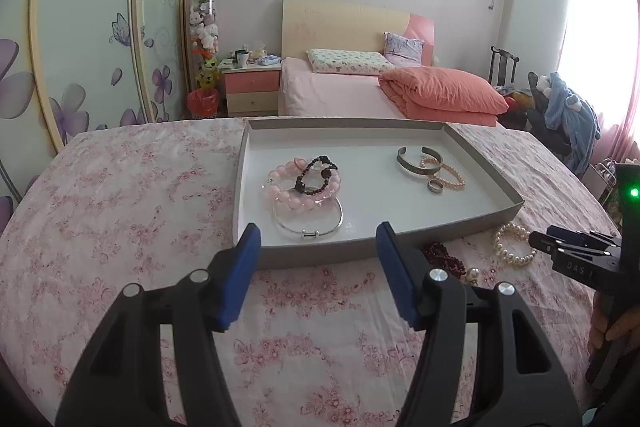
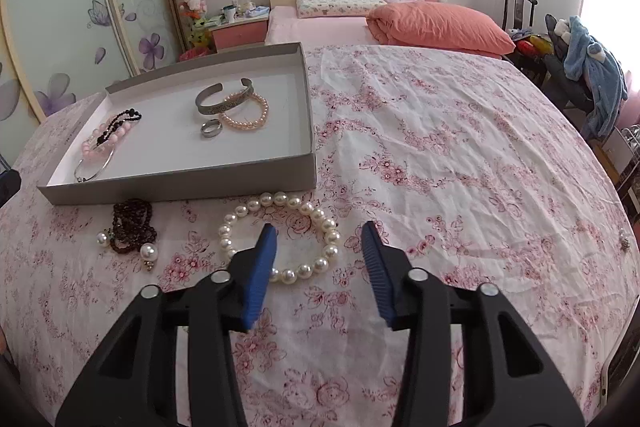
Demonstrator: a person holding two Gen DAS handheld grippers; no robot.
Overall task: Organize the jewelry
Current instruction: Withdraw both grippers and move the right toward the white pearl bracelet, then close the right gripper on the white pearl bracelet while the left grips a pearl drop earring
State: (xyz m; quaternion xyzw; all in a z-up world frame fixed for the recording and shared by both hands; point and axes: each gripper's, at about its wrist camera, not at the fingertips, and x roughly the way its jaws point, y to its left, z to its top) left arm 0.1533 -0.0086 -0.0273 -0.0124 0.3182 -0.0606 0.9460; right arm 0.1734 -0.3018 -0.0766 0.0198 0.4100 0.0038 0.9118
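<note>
Three pieces lie outside grey tray (image 2: 184,183) on floral cloth (image 2: 440,167): white pearl bracelet (image 2: 280,237) just under right hand-held gripper (image 2: 320,233), dark red bead strand (image 2: 132,225) and pearl earrings (image 2: 148,253) beside it. Inside tray: pink bead bracelet (image 1: 302,187), black bead bracelet (image 1: 318,175), silver bangle (image 1: 310,223), metal cuff (image 1: 420,163), peach pearl bracelet (image 1: 446,173), ring (image 1: 435,185). Both hand-held grippers spread wide, grasping nothing; left hand-held gripper (image 1: 318,239) at tray's near wall.

Cloth (image 2: 460,147) right of tray (image 2: 308,107) open; pearl bracelet (image 2: 320,215) under tongs.
</note>
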